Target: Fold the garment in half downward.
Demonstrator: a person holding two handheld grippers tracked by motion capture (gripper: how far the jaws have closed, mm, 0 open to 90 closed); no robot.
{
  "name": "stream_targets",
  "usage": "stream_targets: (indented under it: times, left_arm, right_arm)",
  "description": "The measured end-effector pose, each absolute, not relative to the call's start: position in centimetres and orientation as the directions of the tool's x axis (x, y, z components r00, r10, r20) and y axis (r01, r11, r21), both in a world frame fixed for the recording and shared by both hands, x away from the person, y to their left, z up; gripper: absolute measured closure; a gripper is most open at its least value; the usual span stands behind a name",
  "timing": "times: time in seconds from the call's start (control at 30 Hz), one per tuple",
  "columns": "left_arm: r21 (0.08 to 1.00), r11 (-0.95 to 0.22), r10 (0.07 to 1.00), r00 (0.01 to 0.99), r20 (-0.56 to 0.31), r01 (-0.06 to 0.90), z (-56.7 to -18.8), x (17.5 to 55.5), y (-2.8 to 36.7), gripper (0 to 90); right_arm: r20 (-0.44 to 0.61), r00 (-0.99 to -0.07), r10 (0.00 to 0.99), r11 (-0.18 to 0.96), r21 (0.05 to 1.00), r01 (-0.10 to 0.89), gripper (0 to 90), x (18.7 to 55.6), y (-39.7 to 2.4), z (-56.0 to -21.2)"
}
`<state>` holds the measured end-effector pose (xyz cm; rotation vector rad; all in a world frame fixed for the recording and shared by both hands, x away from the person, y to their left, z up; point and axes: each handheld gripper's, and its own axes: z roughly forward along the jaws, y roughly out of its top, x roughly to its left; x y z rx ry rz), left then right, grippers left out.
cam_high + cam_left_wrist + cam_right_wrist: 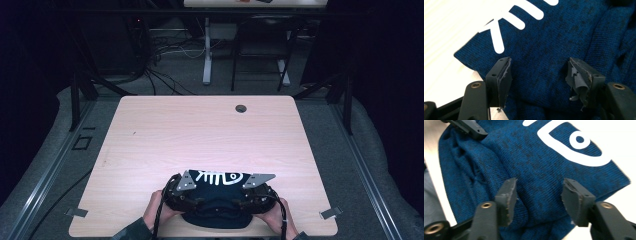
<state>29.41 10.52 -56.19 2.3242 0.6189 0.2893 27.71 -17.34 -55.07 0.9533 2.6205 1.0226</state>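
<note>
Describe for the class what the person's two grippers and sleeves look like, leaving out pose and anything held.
Each gripper, left gripper and right gripper, is black with a grey three-cornered plate on top and a dark cable trailing back. The jaws are black with frayed grey pads and brass-coloured rivets. The sleeves are dark grey.

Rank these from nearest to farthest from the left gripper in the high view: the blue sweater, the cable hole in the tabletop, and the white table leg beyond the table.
1. Blue sweater: right under the left gripper, at the near edge.
2. Cable hole: near the table's far edge, right of centre.
3. White table leg: on the floor beyond the table.
</note>
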Motion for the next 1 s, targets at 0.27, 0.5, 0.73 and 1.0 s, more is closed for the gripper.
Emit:
stream_targets:
  times: [0.27,0.5,0.73,1.0]
  left_arm:
    - [0.686,-0.643,0.517,0.854,0.061,0.34,-56.9,28.6,10.4,30.1]
    - [0.675,-0.644,0.537,0.842,0.062,0.361,-57.1,29.0,10.3,24.5]
    - [0.657,-0.606,0.573,0.819,-0.03,0.449,-57.8,30.6,11.2,10.7]
    - [0.657,-0.602,0.592,0.806,-0.015,0.454,-57.9,32.0,11.3,7.3]
  right_arm:
    - [-0.009,-0.793,0.61,0.611,0.642,0.463,31.9,27.1,-16.5,-56.3]
    - [-0.02,-0.781,0.624,0.624,0.614,0.483,17.8,28.0,-16.4,-56.9]
    - [-0.009,-0.761,0.648,0.61,0.604,0.513,8.7,29.4,-16.1,-57.3]
    - [-0.033,-0.746,0.665,0.618,0.585,0.525,4.0,30.8,-15.8,-57.2]
